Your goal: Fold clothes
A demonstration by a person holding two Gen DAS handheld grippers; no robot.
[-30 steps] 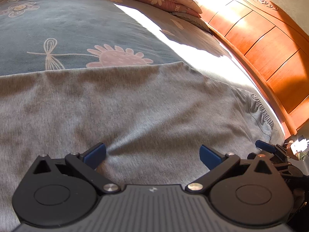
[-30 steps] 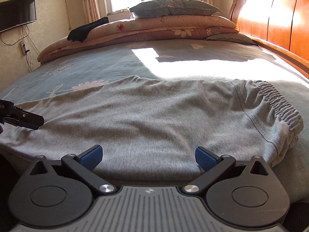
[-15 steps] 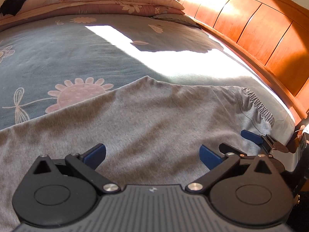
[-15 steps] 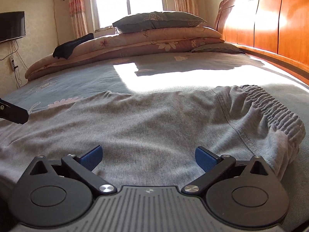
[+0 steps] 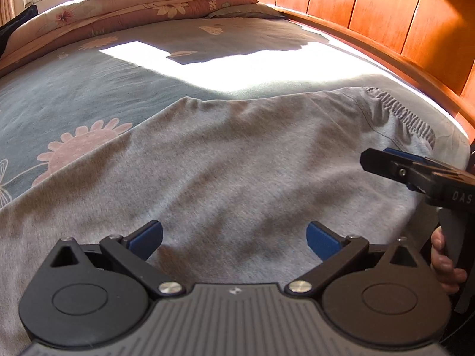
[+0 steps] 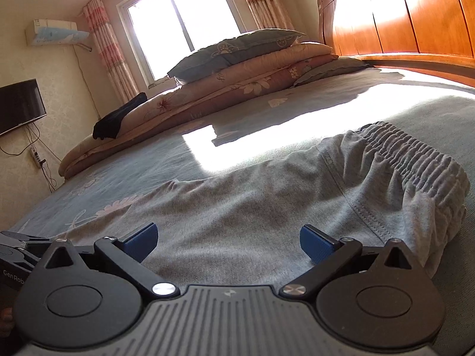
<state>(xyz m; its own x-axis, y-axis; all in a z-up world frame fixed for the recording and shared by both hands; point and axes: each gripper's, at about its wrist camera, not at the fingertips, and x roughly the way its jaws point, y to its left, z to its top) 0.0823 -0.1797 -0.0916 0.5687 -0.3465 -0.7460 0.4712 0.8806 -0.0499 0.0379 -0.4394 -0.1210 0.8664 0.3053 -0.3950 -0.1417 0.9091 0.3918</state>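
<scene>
Over the near edge of the bed, the left gripper [image 5: 234,235] hangs with its two blue-padded fingers spread wide, nothing between them, just above one pair of grey sweatpants [image 5: 237,160]. The right gripper [image 6: 228,238] is likewise spread, its two blue pads apart and empty, low over the same garment near the waist end. In the left wrist view the right gripper's side enters from the right edge, with a person's hand [image 5: 445,264] wrapped round its grip.

The grey sweatpants lie flat across the blue flowered bedsheet [image 5: 89,89], the one elastic waistband [image 6: 415,154] gathered toward the right, near the wooden headboard [image 6: 400,14]. A leg runs off to the left; whether the two legs lie stacked I cannot tell from these low angles.

Farther back, a bright patch of sunlight falls on the sheet. Beyond it sits one stack of folded floral quilts [image 6: 222,92], with one blue-grey pillow [image 6: 237,50] on top, another pillow [image 6: 329,69] tucked at its right end, and one dark garment [image 6: 118,118] draped at its left end. On the wall are one window [image 6: 181,20] between two striped curtains, one air conditioner [image 6: 53,31] and one television [image 6: 19,105].
</scene>
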